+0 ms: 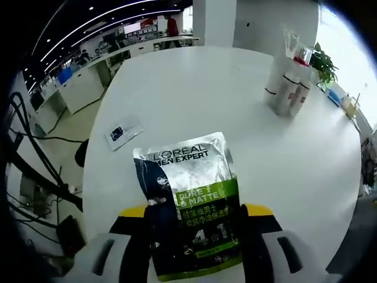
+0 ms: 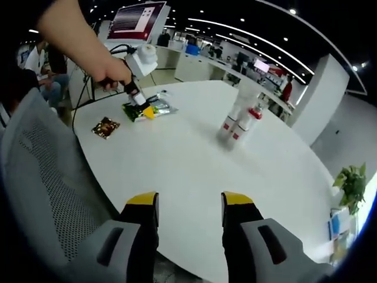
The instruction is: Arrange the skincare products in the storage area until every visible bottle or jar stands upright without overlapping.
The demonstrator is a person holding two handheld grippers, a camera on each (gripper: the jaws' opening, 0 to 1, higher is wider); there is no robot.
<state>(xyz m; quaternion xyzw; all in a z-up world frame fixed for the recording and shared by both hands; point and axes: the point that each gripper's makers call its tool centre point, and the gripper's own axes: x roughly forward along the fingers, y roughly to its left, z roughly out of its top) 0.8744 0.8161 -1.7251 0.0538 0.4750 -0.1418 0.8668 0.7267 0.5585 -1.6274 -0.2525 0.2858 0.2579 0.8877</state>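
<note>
Currently, the left gripper (image 1: 194,236) is closed on a flat silver, green and dark sachet printed "L'OREAL MEN EXPERT" (image 1: 188,194). In the left gripper view, its two yellow-tipped jaws rise on either side of the sachet's lower half, and the sachet stands up out of them above the round white table (image 1: 194,88). The sachet's upper edge is free and points away from the camera.

Further across the table in that view, a cluster of upright white bottles with red details (image 1: 288,85) stands near the far right edge, well apart from the sachet. A small flat white packet with a dark print (image 1: 122,132) lies on the table near its left edge.

In the right gripper view, the right gripper (image 2: 189,203) is open and holds nothing; its jaws stand apart above bare table (image 2: 177,165). The left gripper (image 2: 141,103) appears at the far left side of the table, gripped by a person's hand (image 2: 112,73), with the sachet (image 2: 150,109) at its jaws. A small brown-gold packet (image 2: 106,127) lies flat on the table just beside it, near the edge. The white bottles (image 2: 240,121) stand upright close together toward the table's middle. A grey mesh chair back (image 2: 53,183) sits at the left.
</note>
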